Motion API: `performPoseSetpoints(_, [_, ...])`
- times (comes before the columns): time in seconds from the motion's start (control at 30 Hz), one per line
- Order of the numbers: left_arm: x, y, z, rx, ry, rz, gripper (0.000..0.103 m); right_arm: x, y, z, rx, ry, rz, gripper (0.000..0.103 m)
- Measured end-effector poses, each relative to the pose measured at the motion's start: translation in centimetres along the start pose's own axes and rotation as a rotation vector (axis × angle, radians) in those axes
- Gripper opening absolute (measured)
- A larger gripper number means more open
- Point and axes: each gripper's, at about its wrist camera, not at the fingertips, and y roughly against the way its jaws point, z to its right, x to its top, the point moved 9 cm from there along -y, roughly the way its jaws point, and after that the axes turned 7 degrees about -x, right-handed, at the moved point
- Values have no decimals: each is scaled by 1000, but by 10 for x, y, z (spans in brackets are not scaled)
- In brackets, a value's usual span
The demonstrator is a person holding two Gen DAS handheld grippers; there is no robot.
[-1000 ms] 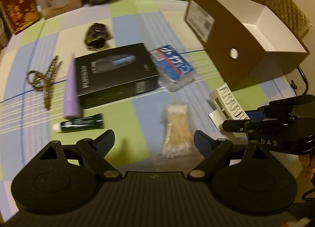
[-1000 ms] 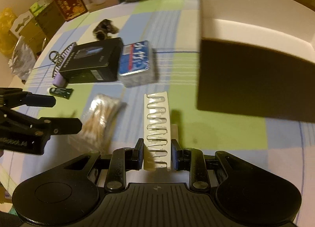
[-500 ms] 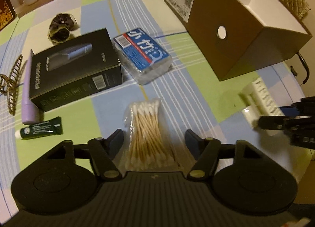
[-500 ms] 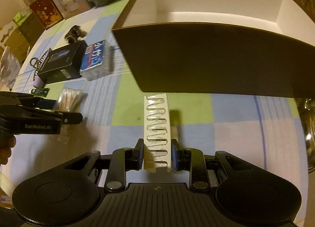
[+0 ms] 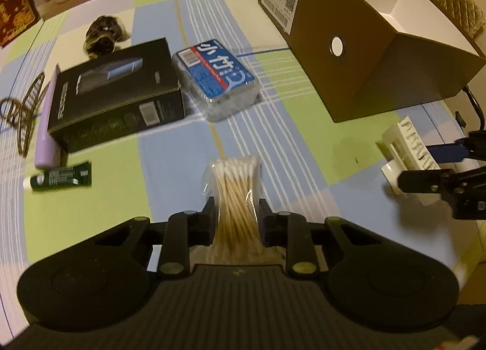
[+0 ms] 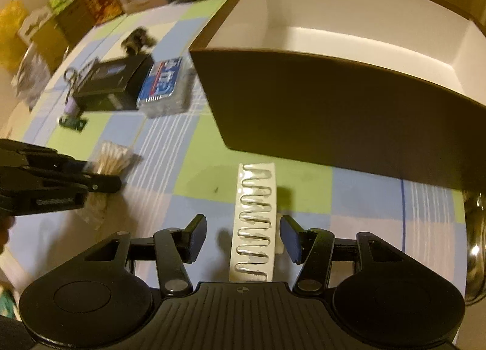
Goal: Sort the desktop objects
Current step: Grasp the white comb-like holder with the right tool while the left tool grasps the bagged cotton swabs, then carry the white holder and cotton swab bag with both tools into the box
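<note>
Left wrist view: left gripper [image 5: 237,221] jaws just closed, pinching cotton swab bag [image 5: 234,189] on the table; right gripper [image 6: 243,236] jaws just spread off white clip strip [image 6: 254,222] short of brown box [image 6: 334,101]; slick bag may slip.

Tablecloth [image 5: 288,125]: checked pattern of pale green, light blue and cream squares, crossed by thin white and dark blue stripes.

Cotton swab bundle [image 5: 235,186], lower centre of the left wrist view: tan sticks, white tips, clear wrapping.

Flat pack [image 5: 217,72], upper centre: blue label, white characters, red band.

Carton [image 5: 118,88], to its left: black, with a blue-grey product picture on top.

Tube [image 5: 60,175], lower left: dark green, white cap.

Bottle [image 5: 45,125], left edge: lilac.

Storage box [image 6: 319,107], upper right of the right wrist view: dark brown outside, white inside.

Clip strip [image 6: 255,222], lower centre: white card, silver loops.

Both grippers: black.
</note>
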Motion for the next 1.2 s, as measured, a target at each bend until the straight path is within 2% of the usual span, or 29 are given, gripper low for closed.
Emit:
performPoseSetpoints(0.03, [-3, 2, -1, 1, 11, 0, 22, 0, -2, -1, 1, 20, -2, 50])
performPoseSetpoints(0.07, [-5, 4, -1, 4, 23, 1, 22, 0, -3, -2, 2, 38, -4, 44])
performPoseSetpoints(0.1, [-8, 5, -2, 9, 36, 0, 21, 0, -5, -3, 2, 55, -9, 33])
performPoseSetpoints(0.17, [-12, 9, -5, 20, 62, 3, 21, -2, -8, -3, 7, 88, -17, 25])
performPoseSetpoints(0.47, [-24, 32, -5, 39, 153, 42, 21, -7, 9, 12, 90, 124, -1, 25])
performPoseSetpoints(0.73, [-15, 76, 2, 68, 167, 131, 20, 1, 52, 69, 92, 53, 67, 25])
performPoseSetpoints(1.0, [15, 126, -13, 154, 170, 225, 20, 21, 93, 125, 54, -27, 159, 25])
performPoseSetpoints(1.2, [55, 134, 25, 99, 83, 287, 20, 45, 122, 156, 40, -92, 257, 25])
